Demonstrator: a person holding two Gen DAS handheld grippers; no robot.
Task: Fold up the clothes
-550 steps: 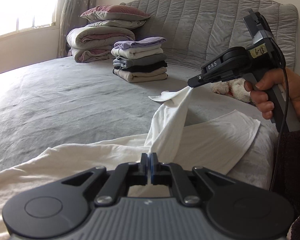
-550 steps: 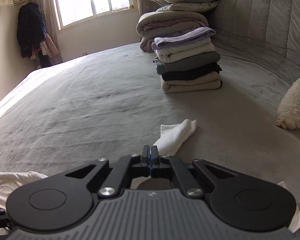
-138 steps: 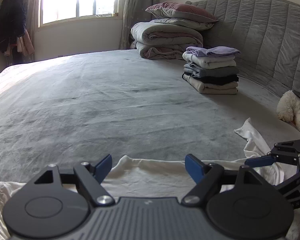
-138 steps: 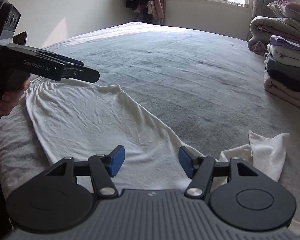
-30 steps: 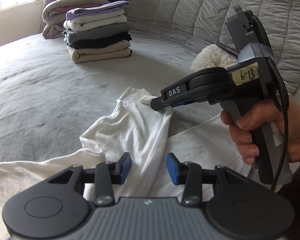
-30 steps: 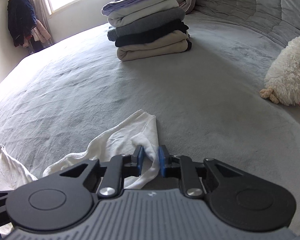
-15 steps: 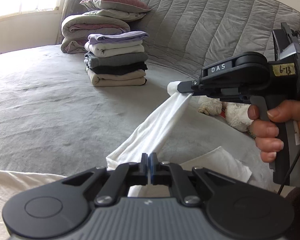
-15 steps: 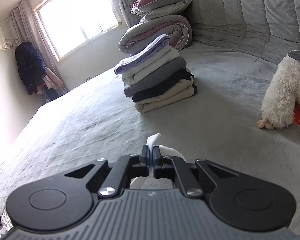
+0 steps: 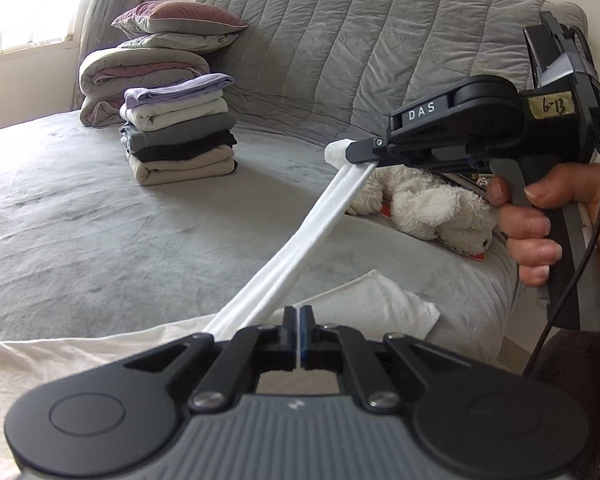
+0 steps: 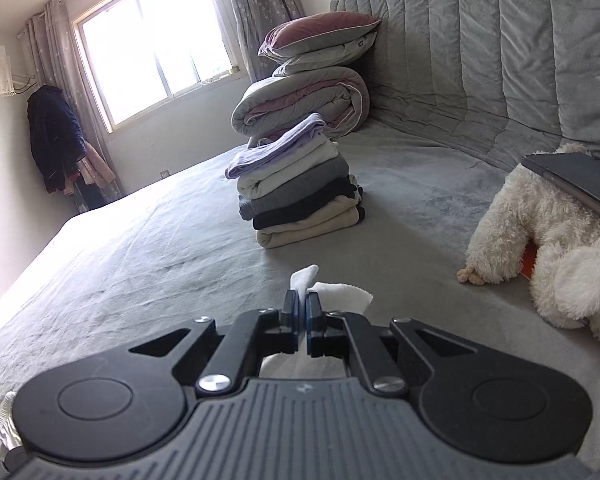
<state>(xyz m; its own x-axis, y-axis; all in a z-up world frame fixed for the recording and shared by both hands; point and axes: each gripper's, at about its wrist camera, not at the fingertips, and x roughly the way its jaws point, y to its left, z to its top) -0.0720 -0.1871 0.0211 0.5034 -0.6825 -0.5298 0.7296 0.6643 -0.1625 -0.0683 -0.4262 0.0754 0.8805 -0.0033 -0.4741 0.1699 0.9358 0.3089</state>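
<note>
Left gripper (image 9: 299, 322) at the bottom of its own view, jaws fully closed, thin white line of fabric pinched between the pads. That fabric is the white shirt (image 9: 100, 344), body spread flat on the near edge of the grey bed (image 9: 80, 232). One sleeve (image 9: 300, 236) is pulled up off the bed into a taut, narrow band, running diagonally from the left gripper up to the right gripper (image 9: 346, 151). Right gripper's jaws are also clamped down, sleeve end bunched and poking out past the tips; same thing in the right wrist view, white cloth (image 10: 306, 278) squeezed between the nearly touching pads (image 10: 292, 316). A hand (image 9: 548, 216) wraps the right gripper's handle, cable trailing down. Another flap of the shirt (image 9: 380, 300) lies flat on the bed under the stretched sleeve. Beyond it, a white plush toy (image 9: 432, 204) near the headboard side. Further back, a stack of folded clothes (image 9: 180, 132), then rolled quilts and pillows (image 9: 156, 56) against the quilted grey headboard (image 9: 380, 40). Window (image 10: 156, 44) and hanging dark jacket (image 10: 56, 136) at the far wall.
</note>
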